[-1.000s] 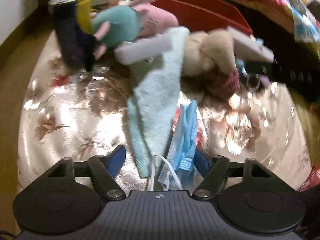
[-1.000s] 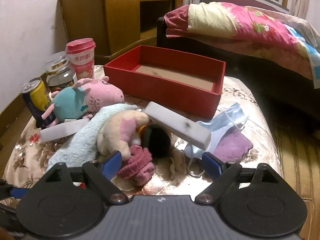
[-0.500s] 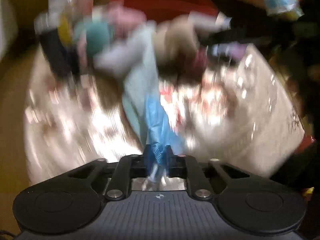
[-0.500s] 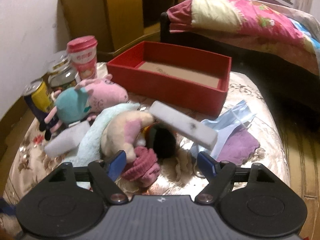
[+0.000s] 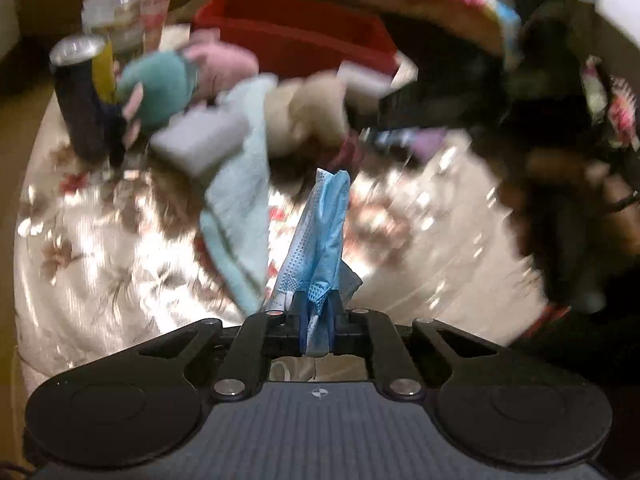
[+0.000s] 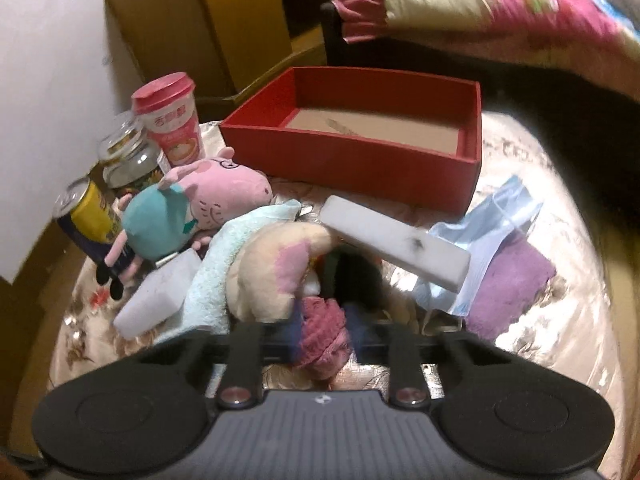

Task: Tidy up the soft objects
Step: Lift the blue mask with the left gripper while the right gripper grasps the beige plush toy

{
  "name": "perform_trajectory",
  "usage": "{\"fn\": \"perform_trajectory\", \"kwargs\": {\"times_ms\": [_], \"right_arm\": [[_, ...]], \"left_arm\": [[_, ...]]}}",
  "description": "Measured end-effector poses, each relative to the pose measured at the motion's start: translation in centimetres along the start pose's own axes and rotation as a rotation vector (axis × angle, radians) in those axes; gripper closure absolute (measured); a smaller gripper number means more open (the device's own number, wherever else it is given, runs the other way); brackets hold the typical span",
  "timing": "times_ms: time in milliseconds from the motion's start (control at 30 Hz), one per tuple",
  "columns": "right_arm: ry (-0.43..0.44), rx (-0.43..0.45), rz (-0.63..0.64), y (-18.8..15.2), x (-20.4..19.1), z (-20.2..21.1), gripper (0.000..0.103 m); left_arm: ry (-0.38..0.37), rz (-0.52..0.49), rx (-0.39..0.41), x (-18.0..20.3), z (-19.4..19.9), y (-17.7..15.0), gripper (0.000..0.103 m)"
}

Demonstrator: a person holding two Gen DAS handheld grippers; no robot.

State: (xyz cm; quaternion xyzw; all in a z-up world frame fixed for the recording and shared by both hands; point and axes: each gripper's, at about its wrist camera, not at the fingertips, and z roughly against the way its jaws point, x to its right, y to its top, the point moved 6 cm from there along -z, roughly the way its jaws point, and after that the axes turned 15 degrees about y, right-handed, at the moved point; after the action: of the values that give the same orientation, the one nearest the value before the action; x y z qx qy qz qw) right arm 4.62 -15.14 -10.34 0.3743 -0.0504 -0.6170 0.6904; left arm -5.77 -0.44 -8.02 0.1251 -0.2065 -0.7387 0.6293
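a crumpled blue face mask (image 5: 324,232) hangs pinched above the desk. a dark pink knitted bundle (image 6: 323,336) sits beside a beige-and-pink plush (image 6: 276,268), which lies on a pale blue towel (image 6: 216,272). a pink pig plush (image 6: 192,208) lies on its side.

Home bedroom — quilted bed (image 6: 500,12), wooden cabinet (image 6: 208,28)

The box (image 6: 352,160) stands behind the toy pile — cup (image 6: 170,118), jar (image 6: 128,156), can (image 6: 86,216) at left.
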Motion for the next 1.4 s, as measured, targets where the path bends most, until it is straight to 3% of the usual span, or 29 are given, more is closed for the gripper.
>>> {"fn": "perform_trajectory", "kwargs": {"times_ms": [100, 267, 367, 533, 600, 700, 867, 1000, 1067, 1100, 1133, 1167, 1233, 1400], "right_arm": [[0.014, 0.007, -0.04, 0.4, 0.3, -0.1, 0.103], [0.046, -0.004, -0.053, 0.6, -0.2, -0.2, 0.102], [0.054, 0.009, -0.052, 1.2, -0.7, -0.8, 0.089], [0.086, 0.009, -0.125, 2.8, -0.1, -2.3, 0.085], [0.131, 0.003, -0.185, 3.0, 0.2, -2.2, 0.085], [0.207, -0.008, -0.231, 3.0, -0.2, -2.5, 0.074], [0.274, -0.014, -0.296, 3.3, -1.1, -2.6, 0.073], [0.238, 0.0, -0.221, 4.2, -2.4, -2.8, 0.05], [0.163, -0.011, -0.177, 4.3, -2.6, -3.9, 0.051], [0.123, -0.015, -0.16, 4.2, -2.5, -4.4, 0.064], [0.103, -0.013, -0.151, 4.0, -2.3, -4.7, 0.084], [0.098, -0.017, -0.166, 3.9, -1.8, -4.8, 0.094], [0.125, -0.027, -0.22, 3.6, -0.5, -4.5, 0.1], [0.201, 0.004, -0.287, 3.0, 1.1, -2.5, 0.103]], "left_arm": [[-0.087, 0.089, 0.027, -1.0, 1.4, 1.1, 0.098], [-0.084, 0.168, 0.077, -2.4, 1.9, 3.2, 0.097], [-0.089, 0.203, 0.067, -2.8, 1.3, 3.7, 0.097], [-0.097, 0.213, 0.056, -3.0, 0.9, 3.8, 0.096], [-0.101, 0.218, 0.055, -3.4, 1.0, 3.6, 0.096], [-0.099, 0.232, 0.047, -3.8, 0.6, 3.8, 0.096], [-0.1, 0.232, 0.053, -4.0, 0.7, 3.7, 0.096], [-0.097, 0.242, 0.045, -4.1, 0.5, 3.8, 0.096], [-0.093, 0.235, 0.043, -4.0, 0.4, 3.8, 0.095], [-0.091, 0.233, 0.041, -3.9, 0.4, 3.8, 0.095], [-0.088, 0.234, 0.039, -4.0, 0.3, 3.9, 0.095], [-0.088, 0.238, 0.038, -4.0, 0.2, 4.0, 0.095], [-0.091, 0.243, 0.043, -3.9, 0.3, 4.3, 0.095], [-0.057, 0.227, 0.086, -3.6, 0.7, 5.4, 0.096]]}}
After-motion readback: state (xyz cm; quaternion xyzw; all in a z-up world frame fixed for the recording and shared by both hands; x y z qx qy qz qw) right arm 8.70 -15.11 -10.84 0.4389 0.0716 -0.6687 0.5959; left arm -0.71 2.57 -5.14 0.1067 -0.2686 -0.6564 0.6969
